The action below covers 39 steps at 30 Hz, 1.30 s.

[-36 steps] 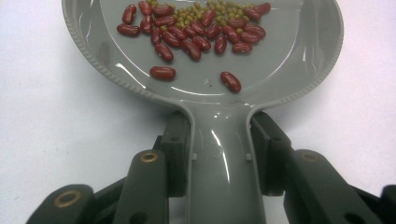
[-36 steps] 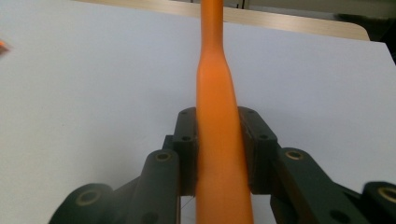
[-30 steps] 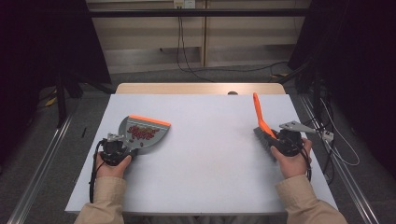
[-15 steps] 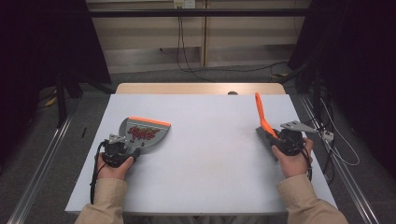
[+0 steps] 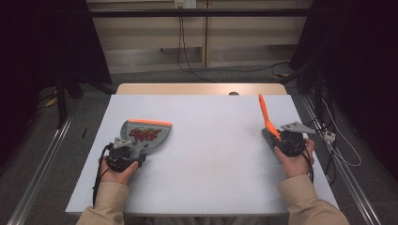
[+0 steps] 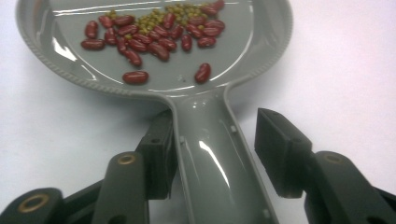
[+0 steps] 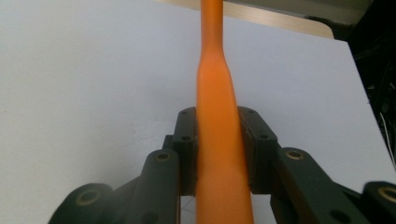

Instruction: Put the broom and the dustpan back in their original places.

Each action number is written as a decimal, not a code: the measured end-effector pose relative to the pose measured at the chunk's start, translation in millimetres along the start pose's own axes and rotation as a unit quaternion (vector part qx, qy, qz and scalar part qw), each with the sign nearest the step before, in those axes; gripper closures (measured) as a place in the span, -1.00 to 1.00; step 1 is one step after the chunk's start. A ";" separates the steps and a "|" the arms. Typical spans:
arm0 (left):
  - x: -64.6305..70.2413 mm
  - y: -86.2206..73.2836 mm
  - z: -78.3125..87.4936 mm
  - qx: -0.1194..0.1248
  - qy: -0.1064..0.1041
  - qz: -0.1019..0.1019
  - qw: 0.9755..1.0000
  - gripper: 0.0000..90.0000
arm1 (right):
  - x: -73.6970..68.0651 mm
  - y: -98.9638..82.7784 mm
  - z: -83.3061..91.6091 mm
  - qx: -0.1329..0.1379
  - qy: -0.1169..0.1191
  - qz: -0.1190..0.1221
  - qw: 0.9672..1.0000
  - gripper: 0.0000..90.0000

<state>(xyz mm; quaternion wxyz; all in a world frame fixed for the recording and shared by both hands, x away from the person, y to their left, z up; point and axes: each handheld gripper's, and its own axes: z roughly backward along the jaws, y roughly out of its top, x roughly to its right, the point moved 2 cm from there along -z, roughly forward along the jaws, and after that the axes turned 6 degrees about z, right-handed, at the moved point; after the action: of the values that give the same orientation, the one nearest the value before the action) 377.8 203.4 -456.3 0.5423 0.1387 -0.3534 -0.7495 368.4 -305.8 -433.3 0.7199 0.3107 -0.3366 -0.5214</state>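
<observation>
**Dustpan let go of on the left, brush handle clamped on the right**

A white table (image 5: 206,154) is seen from above, and everything else is placed relative to it. Its far edge is backed by a strip of bare wood, and its near corners are cut off by the frame.

Toward the table's left side, a grey dustpan (image 5: 143,133) with an orange lip is lying flat, loaded with red beans (image 6: 154,35) and some small greenish ones that are pretty hard to make out. The pan's front lip is cropped out of the left gripper view. Its handle runs back between the jaws of the left gripper (image 5: 126,151); those jaws have just been opening, and a clear gap is seen on one side of the handle, while contact on the other side can't be ruled out.

Near the table's right edge, an orange brush handle (image 5: 266,117) is pinched firmly by the right gripper (image 5: 281,139), both pads pressed against it. The bristle end is hidden behind the gripper and hand, so it can't be described.
</observation>
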 end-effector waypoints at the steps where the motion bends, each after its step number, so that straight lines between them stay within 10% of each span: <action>1: 1.1 -0.5 0.3 -0.002 -0.004 0.000 1.000 0.08 | -1.7 -1.0 -0.7 0.003 0.001 0.001 1.000 0.58; 13: 11.9 -1.0 4.4 0.009 -0.039 0.004 0.999 -0.23 | -31.8 -1.3 -3.0 0.021 0.042 -0.002 0.999 0.47; 20: 14.0 -1.9 11.9 0.039 -0.059 -0.002 0.997 -0.60 | -43.9 1.8 -2.9 0.050 0.114 -0.043 0.991 0.22; 39: 11.3 -6.8 24.5 0.123 -0.125 -0.041 0.984 -0.80 | -36.2 -31.4 21.4 0.082 0.163 -0.033 0.983 -0.55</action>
<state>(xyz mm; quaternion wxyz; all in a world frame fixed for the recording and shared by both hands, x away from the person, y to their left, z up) 354.3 203.5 -441.5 0.4416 0.1241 -0.5015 -0.7336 325.7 -281.3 -451.8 0.7197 0.4601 -0.2462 -0.4579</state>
